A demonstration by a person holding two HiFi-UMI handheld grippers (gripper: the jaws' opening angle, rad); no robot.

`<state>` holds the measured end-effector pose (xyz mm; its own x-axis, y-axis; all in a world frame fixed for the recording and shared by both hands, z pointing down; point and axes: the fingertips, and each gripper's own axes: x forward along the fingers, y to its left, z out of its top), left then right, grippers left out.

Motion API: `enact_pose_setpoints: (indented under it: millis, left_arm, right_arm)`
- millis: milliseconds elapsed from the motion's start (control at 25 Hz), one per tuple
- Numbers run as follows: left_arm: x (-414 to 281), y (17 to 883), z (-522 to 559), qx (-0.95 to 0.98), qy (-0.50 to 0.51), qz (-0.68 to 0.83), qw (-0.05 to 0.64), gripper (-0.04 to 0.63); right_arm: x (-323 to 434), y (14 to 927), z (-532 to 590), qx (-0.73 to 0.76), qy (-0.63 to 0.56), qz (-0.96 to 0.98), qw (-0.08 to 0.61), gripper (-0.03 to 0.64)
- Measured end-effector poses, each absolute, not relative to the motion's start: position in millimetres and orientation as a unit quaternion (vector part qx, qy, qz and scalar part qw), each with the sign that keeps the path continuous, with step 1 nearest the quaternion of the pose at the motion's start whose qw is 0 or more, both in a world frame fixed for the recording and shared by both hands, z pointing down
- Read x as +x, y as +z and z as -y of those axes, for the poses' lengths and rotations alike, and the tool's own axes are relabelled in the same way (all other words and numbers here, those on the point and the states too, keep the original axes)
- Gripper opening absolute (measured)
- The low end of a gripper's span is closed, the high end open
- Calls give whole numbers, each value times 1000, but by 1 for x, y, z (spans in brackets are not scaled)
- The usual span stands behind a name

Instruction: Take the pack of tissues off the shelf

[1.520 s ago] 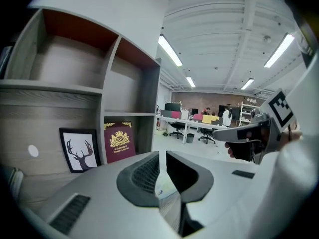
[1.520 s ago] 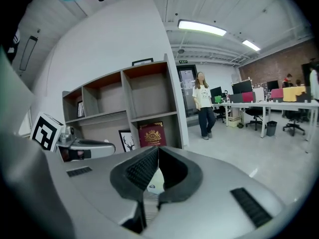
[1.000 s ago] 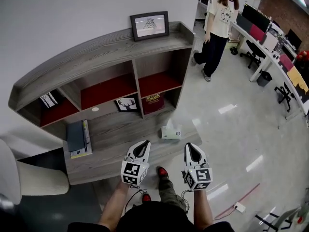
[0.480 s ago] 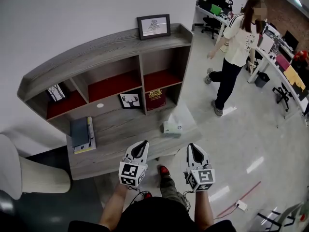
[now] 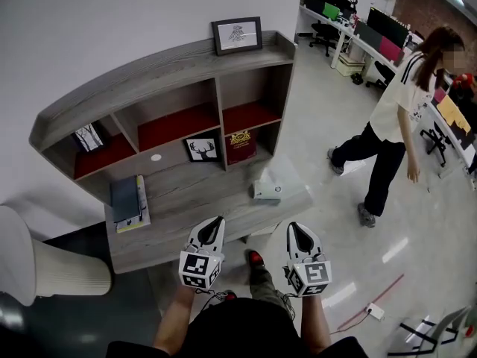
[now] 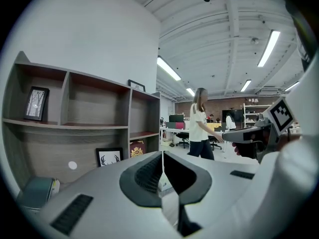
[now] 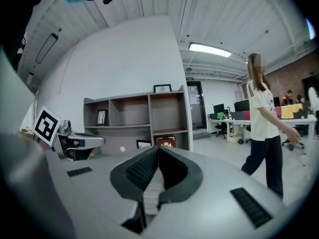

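The pack of tissues (image 5: 267, 190), pale green and white, lies on the right end of the grey wooden shelf unit's lower ledge (image 5: 194, 203). My left gripper (image 5: 215, 222) hovers in front of the ledge's front edge, left of the pack, jaws shut and empty. Its closed tips (image 6: 162, 156) point at the shelf. My right gripper (image 5: 294, 228) hangs just off the ledge's right front corner, nearer than the pack, jaws also shut with nothing in them (image 7: 158, 151). Neither gripper touches the pack.
A framed picture (image 5: 236, 35) stands on the shelf top. A deer picture (image 5: 201, 148) and a dark red box (image 5: 240, 145) sit in the lower compartments. Books (image 5: 127, 202) lie at the ledge's left. A person (image 5: 391, 133) walks past on the right. A white seat (image 5: 45, 267) is at left.
The person has walked from the back of the room toward the right front. Both grippers stay low before the ledge, still shut. The tissue pack has not moved.
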<state>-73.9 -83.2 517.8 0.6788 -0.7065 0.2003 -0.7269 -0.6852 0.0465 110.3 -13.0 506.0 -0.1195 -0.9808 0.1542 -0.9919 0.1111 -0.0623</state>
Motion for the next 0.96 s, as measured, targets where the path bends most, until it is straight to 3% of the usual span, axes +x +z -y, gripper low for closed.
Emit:
enact_pose_setpoints:
  millis: [960]
  left_arm:
    - [-73, 513, 90, 912, 81, 397, 58, 15]
  right_arm:
    - [110, 509, 17, 659, 84, 746, 36, 29]
